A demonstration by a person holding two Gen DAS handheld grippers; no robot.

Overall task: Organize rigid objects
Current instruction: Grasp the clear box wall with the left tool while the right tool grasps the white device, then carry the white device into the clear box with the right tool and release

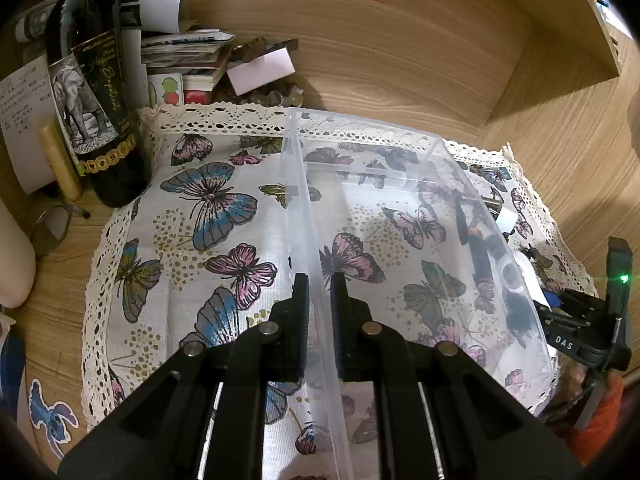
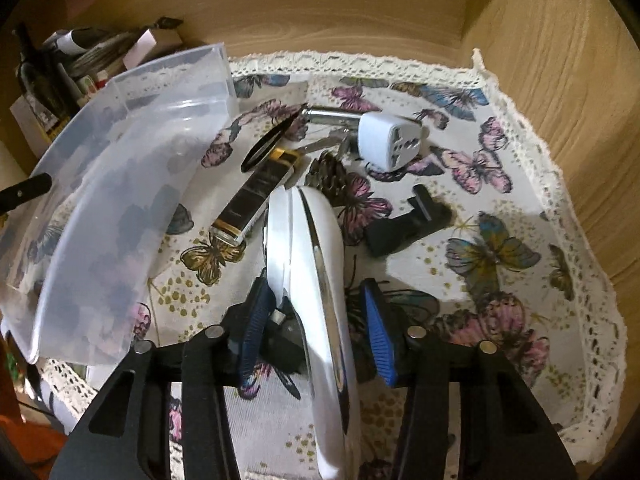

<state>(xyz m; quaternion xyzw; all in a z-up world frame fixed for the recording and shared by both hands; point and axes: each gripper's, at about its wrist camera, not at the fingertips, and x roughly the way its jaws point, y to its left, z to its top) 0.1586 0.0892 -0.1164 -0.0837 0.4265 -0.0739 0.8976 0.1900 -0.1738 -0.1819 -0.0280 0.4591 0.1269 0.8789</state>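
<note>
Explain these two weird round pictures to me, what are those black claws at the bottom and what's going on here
No robot here: a person holds a two-finger gripper in each hand, each carrying a wide-angle camera.

One picture looks along the left gripper, whose fingers straddle the wall of a clear plastic bin.

The other looks along the right gripper. A white handheld device lies between its open blue pads; whether they touch it is unclear.

On the butterfly cloth lie a white plug adapter, a black clip and a dark-and-gold bottle. A wine bottle stands behind.

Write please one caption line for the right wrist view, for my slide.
Right gripper, fingers open around a white handheld device on the butterfly cloth, beside a clear plastic bin.
</note>
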